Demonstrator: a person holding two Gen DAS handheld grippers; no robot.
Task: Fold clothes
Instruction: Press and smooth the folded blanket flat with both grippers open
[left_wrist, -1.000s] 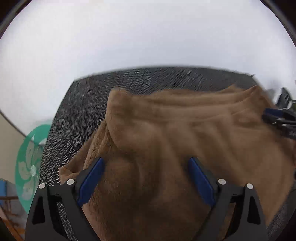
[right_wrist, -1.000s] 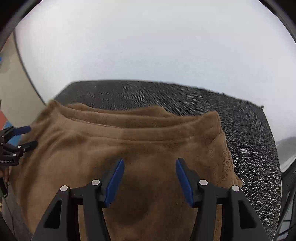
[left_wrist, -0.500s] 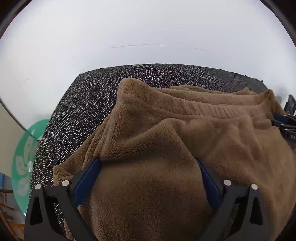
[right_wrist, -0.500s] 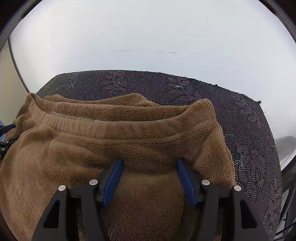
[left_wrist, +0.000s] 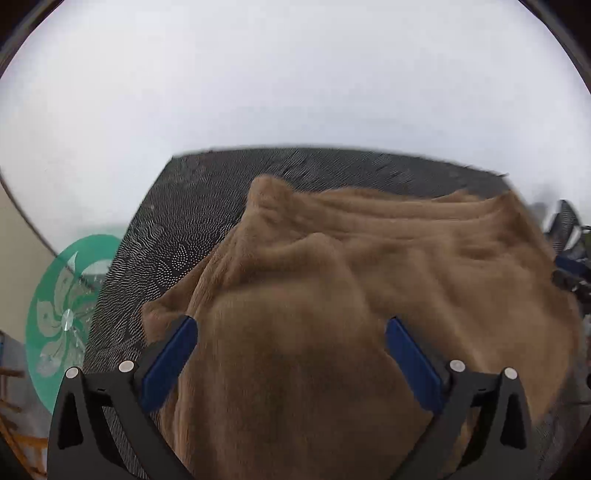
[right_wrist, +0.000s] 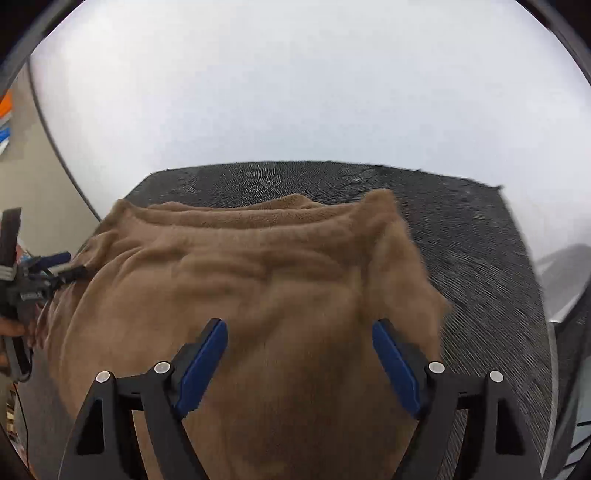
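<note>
- Left wrist view: the left gripper (left_wrist: 290, 345) stood at the bottom of the frame with its blue pads spread as wide as they go. Brown fleece filled the gap between them, but the pads did not press on it, so nothing was held.
- The brown fleece garment (left_wrist: 369, 280), seemingly trousers with a ribbed waistband along the far edge, lay bunched on the dark dotted mat (left_wrist: 192, 229) across the centre and right of the frame. It probably lay there because a fold had just been laid down and let go.
- A green round disc (left_wrist: 62, 314) showed at the lower left, beside the mat. The right gripper's tip (left_wrist: 569, 266) peeked in at the right edge, at the garment's other end.
- Against the frame half a second earlier, the cloth sat lower and smaller in the frame, more mat showed behind it, and the picture was blurred with motion.
- Right wrist view: the right gripper (right_wrist: 299, 356) sat at the bottom centre, its jaws opening. Fleece lay between the pads but they were clear of it.
- The brown fleece garment (right_wrist: 258, 273) covered the centre and left of the frame on the dark dotted mat (right_wrist: 461, 236), its waistband ridge toward the top.
- The left gripper (right_wrist: 55, 266) was at the left edge, touching or just beside the garment's side. I judged both tongs were placed at opposite ends to lay the fold evenly.
- Compared with a second earlier, the pads stood much wider apart and more bare mat was visible beyond the waistband.
</note>
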